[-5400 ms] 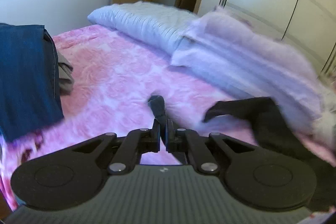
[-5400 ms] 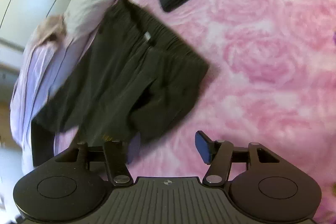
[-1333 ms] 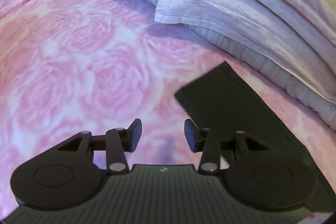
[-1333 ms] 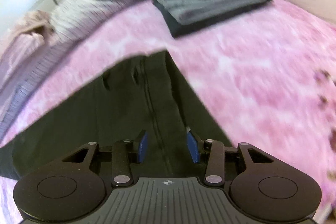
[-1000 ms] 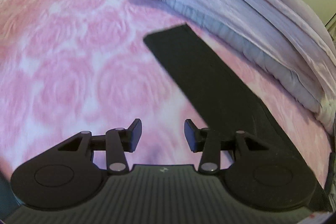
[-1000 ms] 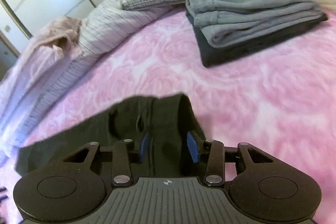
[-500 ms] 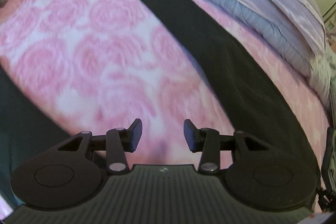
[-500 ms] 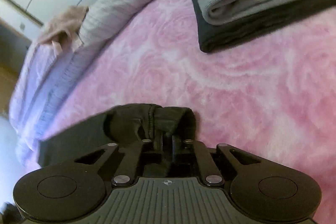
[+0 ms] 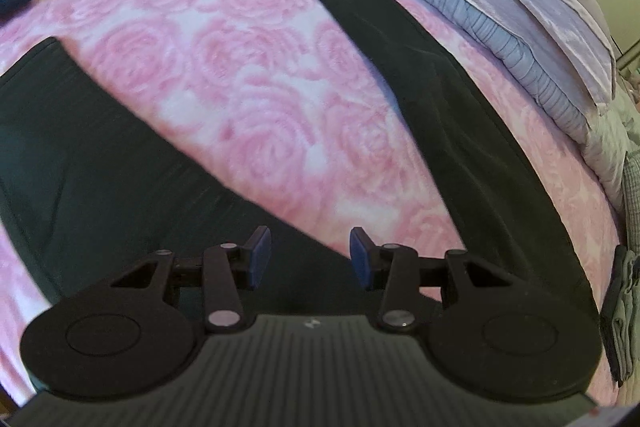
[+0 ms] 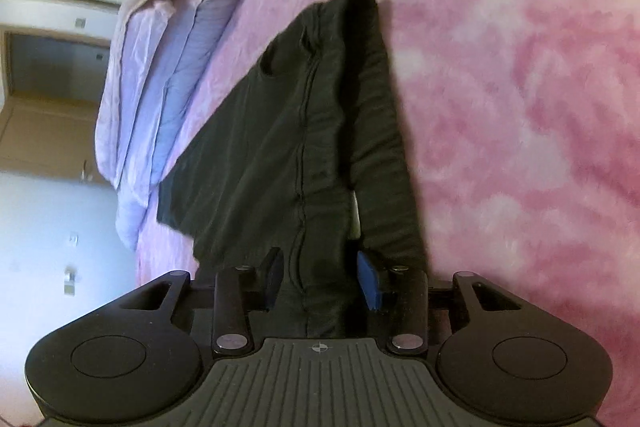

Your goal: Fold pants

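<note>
While the pants [image 9: 460, 131] lie on the bed [image 9: 248, 75], legs splayed, the left gripper [image 9: 310, 257] and right gripper [image 10: 320, 279] hover, jaws wide. Folding now risks crooked legs unless they are aligned first.

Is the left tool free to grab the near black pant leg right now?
Probably yes: the left tool is open, the pant leg lies flat on the pink bedspread just below it, nothing between.
</note>
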`<state>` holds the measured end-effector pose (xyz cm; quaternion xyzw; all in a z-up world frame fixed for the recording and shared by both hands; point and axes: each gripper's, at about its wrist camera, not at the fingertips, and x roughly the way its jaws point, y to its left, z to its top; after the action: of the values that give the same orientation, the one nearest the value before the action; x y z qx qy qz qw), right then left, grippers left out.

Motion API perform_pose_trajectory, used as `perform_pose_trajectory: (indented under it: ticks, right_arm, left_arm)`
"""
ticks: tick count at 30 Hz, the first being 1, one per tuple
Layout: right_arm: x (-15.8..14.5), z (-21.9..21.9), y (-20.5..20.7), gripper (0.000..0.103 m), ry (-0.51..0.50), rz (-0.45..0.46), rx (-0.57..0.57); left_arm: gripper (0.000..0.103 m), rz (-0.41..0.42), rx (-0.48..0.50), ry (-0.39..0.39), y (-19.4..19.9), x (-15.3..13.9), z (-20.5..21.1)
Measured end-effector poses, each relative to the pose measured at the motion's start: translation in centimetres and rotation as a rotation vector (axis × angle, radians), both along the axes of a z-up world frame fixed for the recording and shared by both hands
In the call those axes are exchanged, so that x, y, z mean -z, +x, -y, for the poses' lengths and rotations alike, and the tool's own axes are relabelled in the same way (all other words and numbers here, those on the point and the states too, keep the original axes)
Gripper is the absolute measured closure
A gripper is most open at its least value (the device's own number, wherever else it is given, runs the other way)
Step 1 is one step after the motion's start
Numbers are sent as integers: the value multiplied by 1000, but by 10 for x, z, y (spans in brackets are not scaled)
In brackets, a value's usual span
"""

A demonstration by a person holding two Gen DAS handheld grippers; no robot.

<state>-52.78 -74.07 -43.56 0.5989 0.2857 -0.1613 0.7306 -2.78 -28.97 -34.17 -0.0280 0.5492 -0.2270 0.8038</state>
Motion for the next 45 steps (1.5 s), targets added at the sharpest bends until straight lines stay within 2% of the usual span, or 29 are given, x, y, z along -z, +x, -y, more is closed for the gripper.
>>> perform_pose_trajectory:
  ticks: [2, 6, 7, 8, 9, 10, 12, 14, 16, 18, 19, 22, 23, 26, 27, 28, 30, 33, 35, 36, 38, 39, 42, 43, 45]
  right_arm:
    - [0, 1, 2, 65, -16, -5, -12]
    - [8, 2, 5, 65, 20, 40, -2]
    - [8, 3, 10, 68, 0, 43, -5]
    - [6, 4, 18, 86, -29, 29, 7]
    - [7, 6, 22, 96, -28, 26, 22]
    - [6, 6, 23, 101, -32, 31, 41]
    - [-11, -4, 27, 103, -147, -17, 29]
    - [-34, -16, 27, 103, -250, -29, 32]
    - [-39, -20, 19, 103, -287, -63, 96]
    - [-12, -17, 25, 103, -231, -155, 120]
    - [-3, -15, 26, 103, -231, -148, 123]
    - [-20, -13, 34, 101, -227, -204, 105]
    - [-31, -18, 36, 97, -269, -262, 96]
    - [-74, -47, 34, 89, -519, -497, 90]
    - [-82, -60, 36, 88, -579, -547, 85]
    - [-87, -74, 36, 88, -615, -545, 62]
    - [-94, -111, 50, 88, -641, -483, -7]
    - [-85, -169, 73, 88, -681, -465, -134]
    - [-63, -205, 82, 88, -712, -549, -232]
    - [-46, -223, 83, 88, -722, -628, -295]
    - [-41, -254, 69, 88, -834, -645, -296]
    - [-39, -260, 67, 88, -811, -707, -318]
    - [-53, -267, 71, 87, -757, -806, -285]
    - [-60, -268, 78, 87, -755, -818, -254]
    - [-80, -275, 94, 87, -780, -753, -171]
  left_arm:
    - [65, 3, -5, -2, -3, -2, -4]
    - [65, 3, -4, -10, -7, -2, -7]
    - [65, 6, 1, -9, -8, -2, -7]
    - [65, 6, 2, -9, -10, -1, -7]
    - [65, 4, 2, -8, -11, 1, -6]
    - [65, 1, 1, -6, -12, 2, -6]
    - [65, -1, 6, -8, -15, 2, -7]
    - [65, 24, 31, 3, -18, -1, -8]
    - [65, 57, 64, 21, -20, -4, -9]
    - [65, 71, 78, 41, -19, -2, -12]
    - [65, 75, 80, 54, -19, 0, -14]
    - [65, 97, 100, 101, -20, 4, -17]
    - [65, 114, 121, 111, -22, 4, -20]
    - [65, 176, 180, 190, -25, 5, -25]
    - [65, 199, 210, 211, -27, 5, -26]
    - [65, 229, 245, 232, -29, 5, -27]
    - [65, 275, 314, 258, -33, 8, -30]
    - [65, 340, 442, 295, -39, 20, -35]
    - [65, 371, 529, 328, -42, 34, -42]
    - [65, 387, 570, 352, -42, 42, -48]
    - [62, 390, 634, 414, -37, 61, -65]
    - [58, 396, 641, 389, -32, 62, -76]
    - [58, 353, 612, 375, -7, 58, -101]
    - [59, 341, 595, 374, 2, 54, -106]
    - [66, 326, 580, 324, 12, 42, -113]
